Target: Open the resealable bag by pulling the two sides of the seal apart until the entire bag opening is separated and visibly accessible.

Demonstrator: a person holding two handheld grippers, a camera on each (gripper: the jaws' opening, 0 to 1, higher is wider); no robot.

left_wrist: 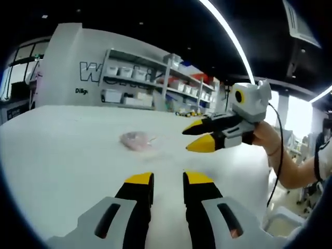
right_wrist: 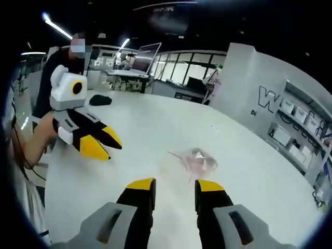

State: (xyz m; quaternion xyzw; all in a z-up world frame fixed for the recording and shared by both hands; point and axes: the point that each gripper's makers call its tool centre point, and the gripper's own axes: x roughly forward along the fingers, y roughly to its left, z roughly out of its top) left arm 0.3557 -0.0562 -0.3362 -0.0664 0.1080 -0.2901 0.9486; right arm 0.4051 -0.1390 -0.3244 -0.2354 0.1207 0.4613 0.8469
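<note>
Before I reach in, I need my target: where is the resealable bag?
The resealable bag lies on the white table, ahead of both grippers: slightly left of the left gripper in its view, just beyond the right gripper in its view.

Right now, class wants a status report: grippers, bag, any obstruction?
Left gripper open, empty. Right gripper open, empty. Resealable bag flat on white table, untouched. Nothing between grippers and bag.
</note>
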